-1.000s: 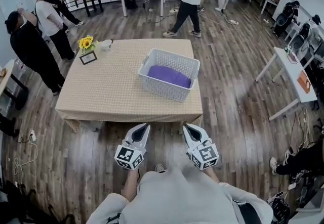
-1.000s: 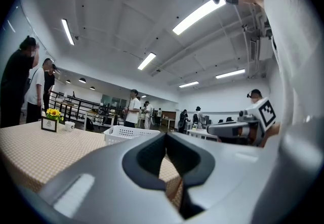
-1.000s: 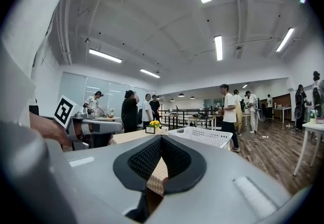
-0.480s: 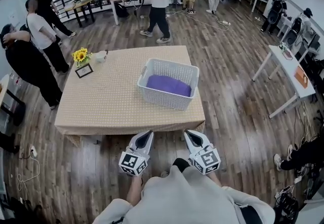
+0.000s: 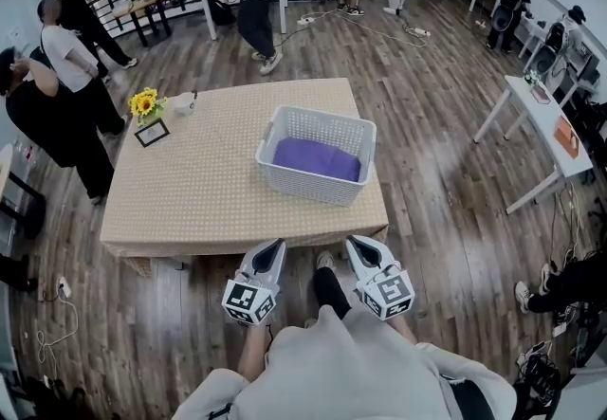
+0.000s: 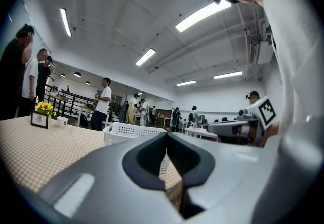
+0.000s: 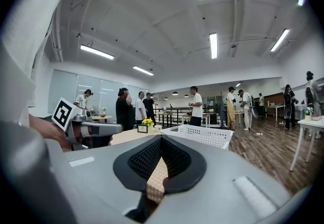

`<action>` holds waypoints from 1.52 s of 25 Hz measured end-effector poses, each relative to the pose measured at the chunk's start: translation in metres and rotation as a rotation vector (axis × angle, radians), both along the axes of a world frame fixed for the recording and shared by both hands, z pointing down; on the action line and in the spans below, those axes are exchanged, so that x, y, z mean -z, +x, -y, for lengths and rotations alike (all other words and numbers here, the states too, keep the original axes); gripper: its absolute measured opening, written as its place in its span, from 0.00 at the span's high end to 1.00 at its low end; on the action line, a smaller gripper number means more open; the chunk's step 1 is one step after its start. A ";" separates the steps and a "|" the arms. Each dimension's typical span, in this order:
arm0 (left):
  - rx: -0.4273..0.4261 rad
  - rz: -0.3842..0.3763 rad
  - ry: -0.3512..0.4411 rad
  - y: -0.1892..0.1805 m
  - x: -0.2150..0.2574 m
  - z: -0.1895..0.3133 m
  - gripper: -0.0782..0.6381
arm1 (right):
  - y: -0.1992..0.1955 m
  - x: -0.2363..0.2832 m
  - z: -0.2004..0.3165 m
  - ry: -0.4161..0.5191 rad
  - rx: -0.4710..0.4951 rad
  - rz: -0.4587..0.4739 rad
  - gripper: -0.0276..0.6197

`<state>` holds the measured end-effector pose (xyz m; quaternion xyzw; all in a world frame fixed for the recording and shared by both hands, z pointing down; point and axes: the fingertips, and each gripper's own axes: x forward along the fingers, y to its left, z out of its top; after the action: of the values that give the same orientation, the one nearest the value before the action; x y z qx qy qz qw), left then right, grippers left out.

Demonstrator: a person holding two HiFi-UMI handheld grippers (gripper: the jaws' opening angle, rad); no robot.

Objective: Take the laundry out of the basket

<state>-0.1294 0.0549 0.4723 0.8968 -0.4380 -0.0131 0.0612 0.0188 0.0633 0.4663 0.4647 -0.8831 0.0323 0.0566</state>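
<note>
1. The laundry (image 5: 317, 158), a purple folded cloth, lies inside the white perforated basket (image 5: 305, 185), filling most of its floor. No part of it hangs over the rim.
2. The basket stands on the right half of the table (image 5: 204, 195), which is covered with a beige checked cloth. The rest of that cloth near it is bare.
3. At the table's far left corner, well apart from the basket, are a bunch of sunflowers (image 5: 144, 103), a small framed card (image 5: 152, 133) and a white cup (image 5: 184, 105).
4. The left gripper (image 5: 276, 245) hangs short of the table's near edge, tips pointing toward it. Its jaws are clenched with nothing between them.
5. The right gripper (image 5: 354, 243) is level with it, just beside it, on the basket's side. Its jaws are likewise pressed together and empty.
6. Several people stand or walk on the wooden floor beyond the table, none of them near the basket.
7. Judged from this, the task has not started: nothing is out of the basket. What remains is all of it: reach over the edge, part the jaws, take hold of the cloth and lift it out.
</note>
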 end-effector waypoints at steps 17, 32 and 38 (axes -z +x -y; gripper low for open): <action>-0.015 0.011 -0.020 0.012 -0.005 0.146 0.88 | 0.004 -0.007 0.142 -0.006 0.009 0.008 0.96; 0.001 0.046 0.073 0.037 0.052 0.300 0.88 | 0.037 0.053 0.308 0.107 0.008 0.072 0.96; 0.034 0.064 0.064 0.026 0.052 0.318 0.88 | 0.026 0.056 0.335 0.099 0.035 0.071 0.96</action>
<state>-0.1031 -0.2636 0.4204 0.8907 -0.4543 0.0007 0.0182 0.0453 -0.2714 0.4105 0.4501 -0.8930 0.0041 0.0029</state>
